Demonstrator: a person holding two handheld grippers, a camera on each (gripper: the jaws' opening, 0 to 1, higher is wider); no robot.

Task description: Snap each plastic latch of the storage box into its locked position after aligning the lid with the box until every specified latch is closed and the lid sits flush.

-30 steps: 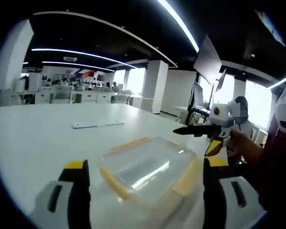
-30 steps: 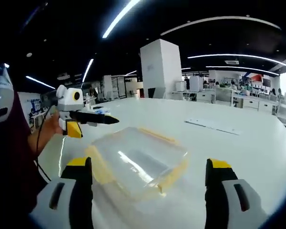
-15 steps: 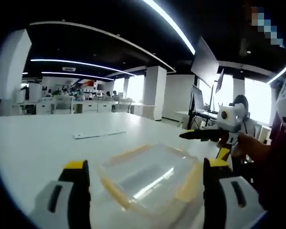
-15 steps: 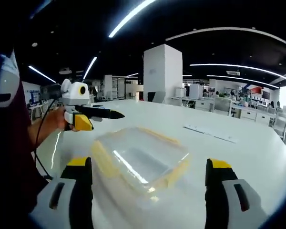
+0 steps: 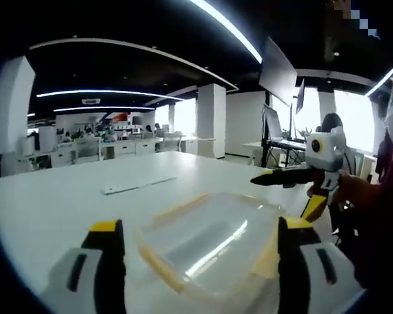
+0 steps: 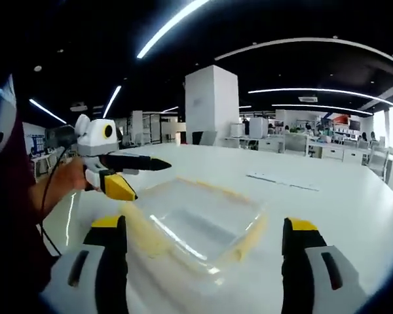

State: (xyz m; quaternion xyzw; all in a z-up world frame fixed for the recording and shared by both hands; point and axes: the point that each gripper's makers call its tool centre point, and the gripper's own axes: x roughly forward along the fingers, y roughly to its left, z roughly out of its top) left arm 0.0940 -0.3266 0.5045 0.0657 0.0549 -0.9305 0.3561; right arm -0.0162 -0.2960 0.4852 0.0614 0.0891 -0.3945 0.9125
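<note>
A broad white table (image 5: 52,203) carries the scene, and on it sits the clear storage box (image 5: 209,239), its transparent lid (image 6: 196,222) lying over it with pale yellow latches (image 5: 160,268) along the edges. In the left gripper view the box rests at about 6 o'clock, between that view's own jaws; in the right gripper view it lies just below centre, again framed by the jaws. A thin white strip (image 5: 137,185) lies well apart on the table, toward 10 o'clock in the left gripper view.

The left gripper (image 5: 196,232) stands wide, holding nothing, above the near side of the box. The right gripper (image 6: 203,229) is likewise spread wide and empty.

The box looks light and thin-walled, likely to skid on the smooth table when pushed, so one gripper should probably steady a corner while the other presses. The latches appear stiff but springy; pressing squarely on a latch's outer flap seems the best purchase, since the glossy lid itself offers a slippery hold.
</note>
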